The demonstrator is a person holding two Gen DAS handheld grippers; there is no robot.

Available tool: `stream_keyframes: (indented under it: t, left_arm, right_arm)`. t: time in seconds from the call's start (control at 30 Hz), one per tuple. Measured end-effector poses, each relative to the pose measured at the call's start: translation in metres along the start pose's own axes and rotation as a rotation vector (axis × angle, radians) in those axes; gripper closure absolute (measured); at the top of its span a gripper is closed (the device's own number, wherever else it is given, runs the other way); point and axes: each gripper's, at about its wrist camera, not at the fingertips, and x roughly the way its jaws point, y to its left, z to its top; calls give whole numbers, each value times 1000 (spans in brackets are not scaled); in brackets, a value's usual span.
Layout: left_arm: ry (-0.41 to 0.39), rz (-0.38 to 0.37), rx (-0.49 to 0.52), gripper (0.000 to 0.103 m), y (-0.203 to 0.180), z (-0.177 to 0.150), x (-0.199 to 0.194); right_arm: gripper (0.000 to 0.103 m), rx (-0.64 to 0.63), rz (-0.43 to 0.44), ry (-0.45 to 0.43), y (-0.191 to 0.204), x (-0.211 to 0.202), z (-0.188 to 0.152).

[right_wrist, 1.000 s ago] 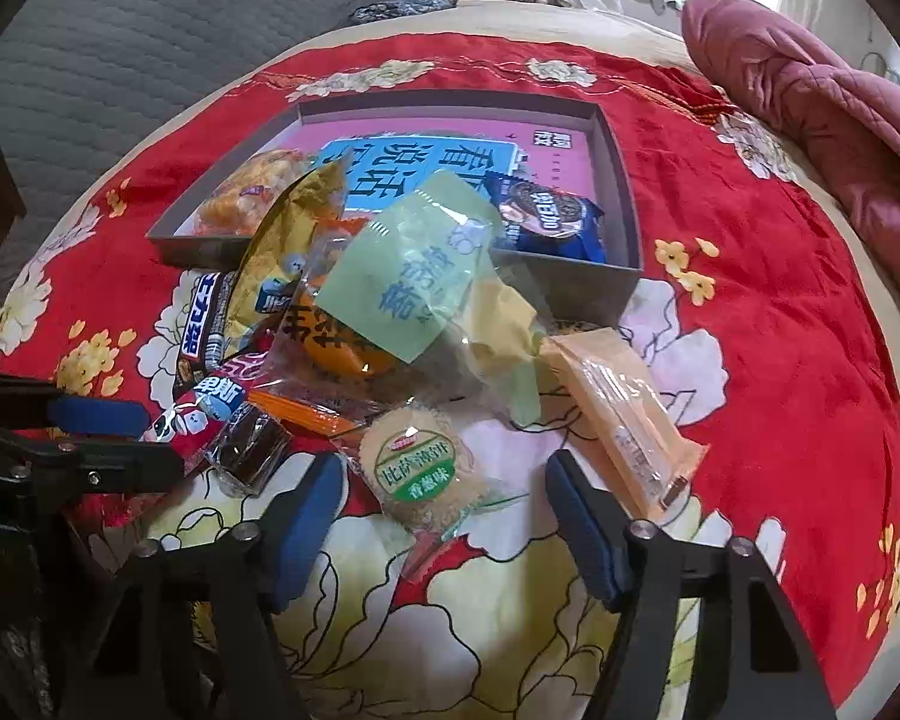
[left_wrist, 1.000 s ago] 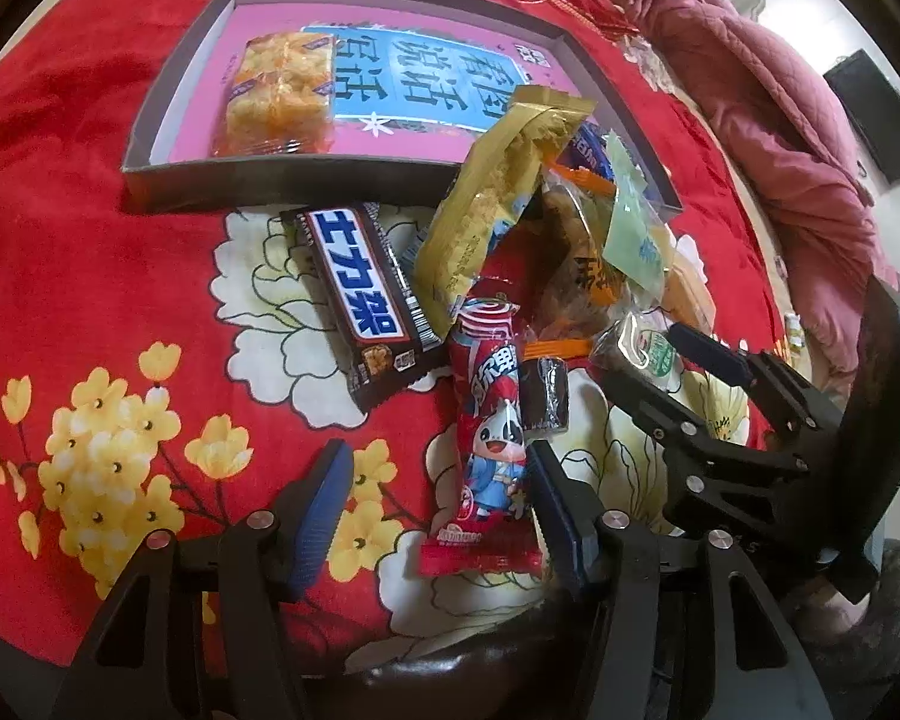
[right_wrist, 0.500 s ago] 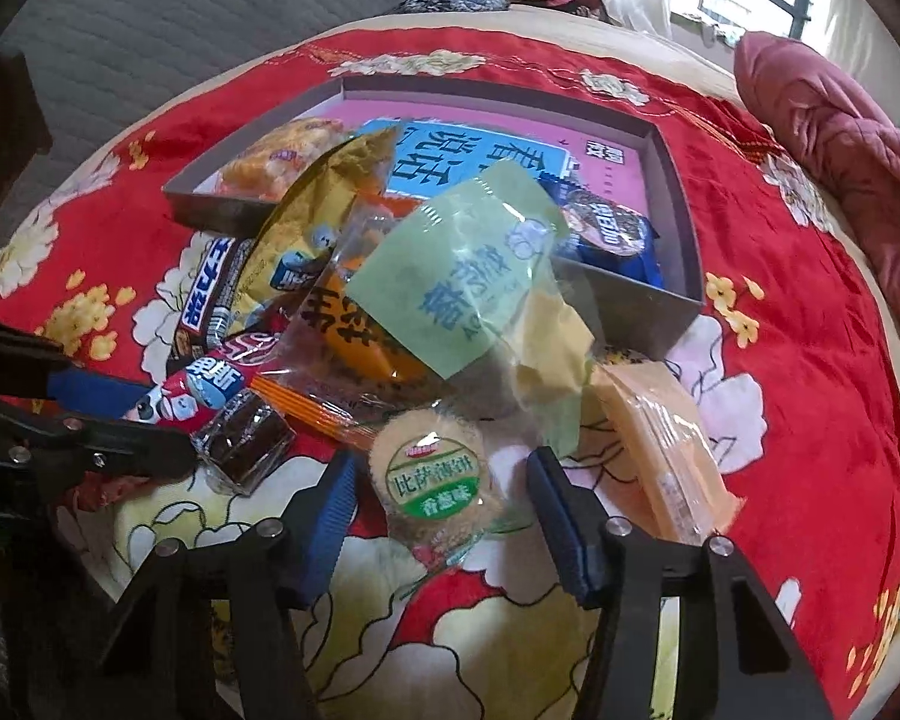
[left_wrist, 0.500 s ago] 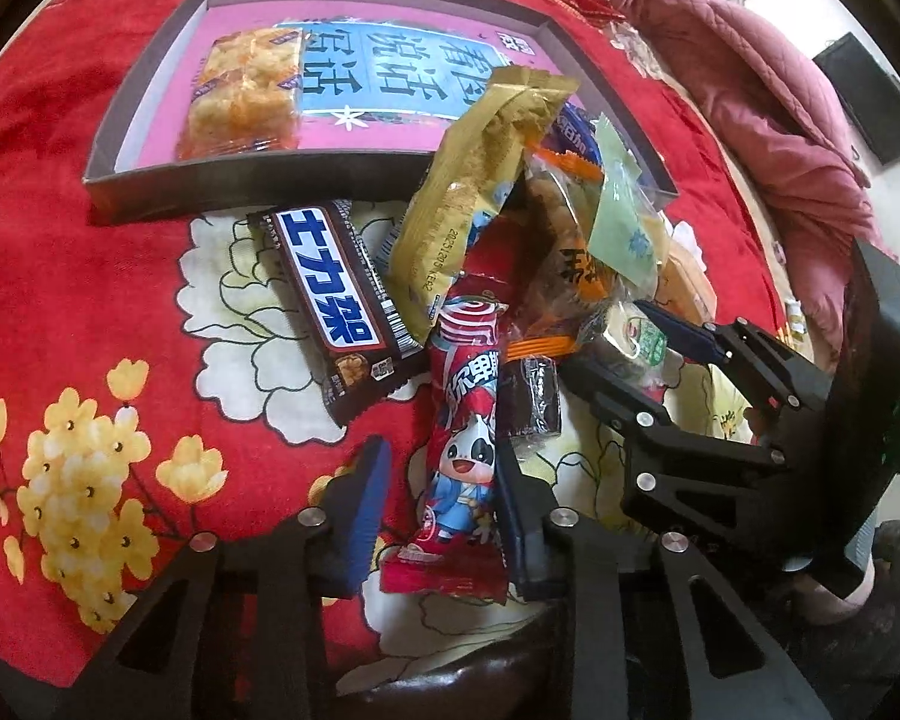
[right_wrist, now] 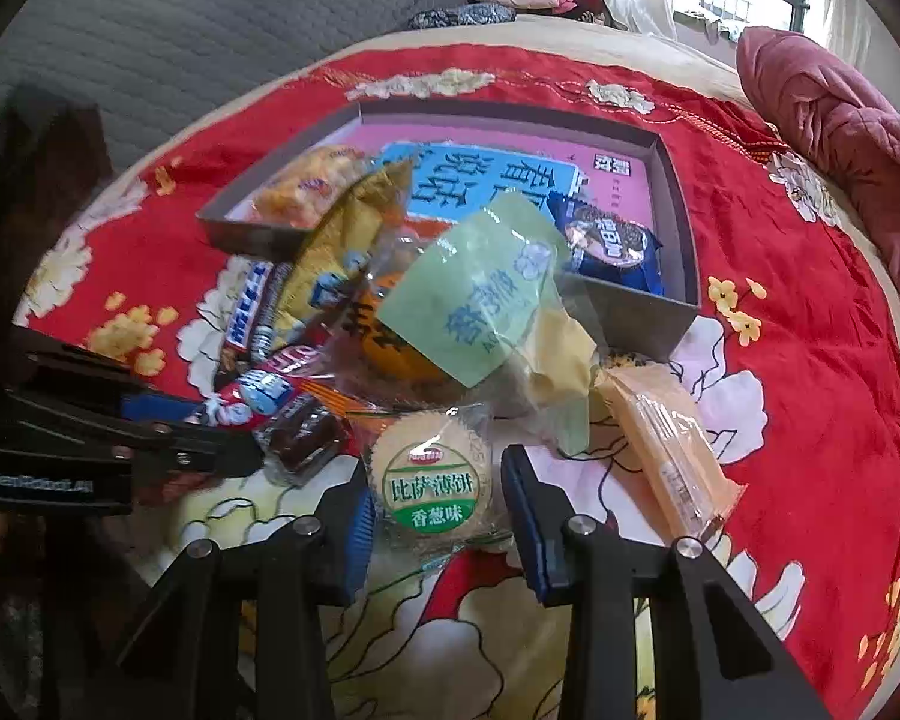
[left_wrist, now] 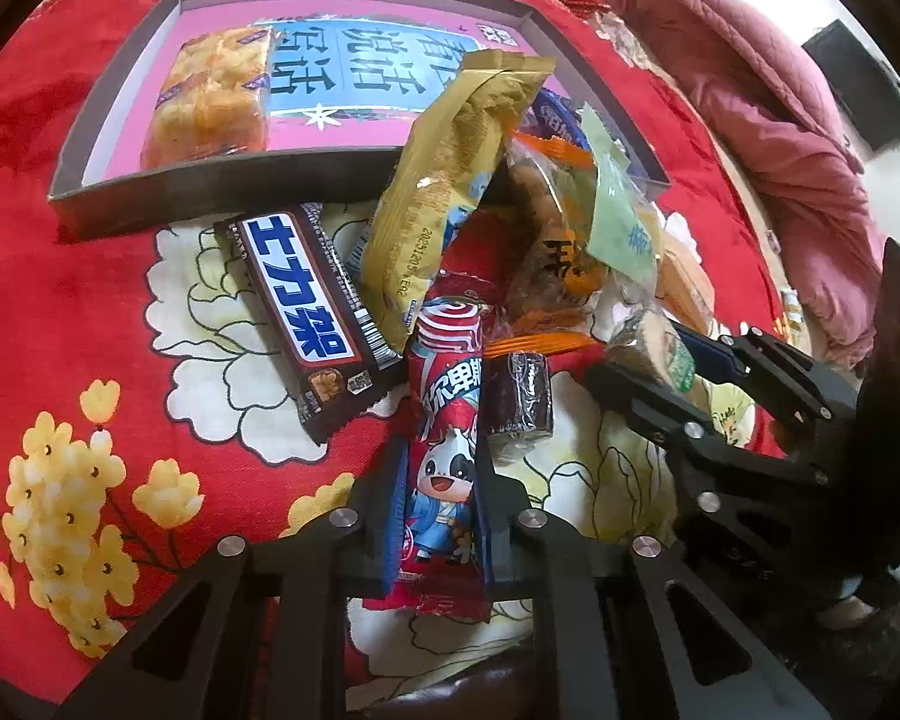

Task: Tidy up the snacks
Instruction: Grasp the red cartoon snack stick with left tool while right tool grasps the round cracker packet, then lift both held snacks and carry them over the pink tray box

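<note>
On the red flowery blanket (left_wrist: 78, 312), right in front of the box (left_wrist: 222, 192), your snacks lie in a heap. Your left gripper (left_wrist: 435, 516) has just been closing, and now its pads squeeze the bottom half of the long red snack stick (left_wrist: 447, 420) with the cartoon panda on it. Your right gripper (right_wrist: 435, 516) has just been closing too, around the round cracker pack (right_wrist: 431, 483). One pad seems to touch the pack, but you can see a small gap at the other pad, so the pack may not be held tight yet.

Watch out when you lift. The top of the red stick is tucked under the gold bag (left_wrist: 450, 192), and the little brown cake (left_wrist: 519, 399) lies just beside it. Pull up fast and the gold bag may tip over or the brown cake may slide away.

The cracker pack has crinkly clear wrap, and its far edge sits under the green packet (right_wrist: 480, 294). If you only pinch the wrap, the pack may slip out or drag the pile along.

Your two grippers are also close together, so they may bump on the way to the box.
</note>
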Motion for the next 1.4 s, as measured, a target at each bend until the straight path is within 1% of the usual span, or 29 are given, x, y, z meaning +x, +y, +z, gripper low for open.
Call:
stream_keyframes:
  t: [0.17, 0.37, 0.63, 0.9, 1.1, 1.27, 1.4]
  left_arm:
    - [-4, -16, 20, 85, -3, -3, -4]
    - [-1, -38, 4, 85, -2, -7, -10]
    - [-39, -57, 10, 86, -6, -8, -34]
    - [-78, -68, 7, 86, -4, -9, -53]
    - [-114, -72, -7, 86, 0, -8, -67]
    - [-149, -48, -4, 86, 1, -6, -76]
    - [-170, -43, -13, 86, 3, -2, -80]
  right_arm:
    - [63, 26, 10, -39, -2, -14, 0]
    - [63, 40, 29, -70, -4, -21, 2]
    - [63, 24, 74, -128, 2, -33, 5]
    - [63, 41, 76, -159, -1, -37, 6]
    - [63, 60, 69, -215, -5, -47, 9]
    - [63, 89, 61, -251, -10, -53, 13]
    - [63, 113, 47, -270, -13, -55, 16]
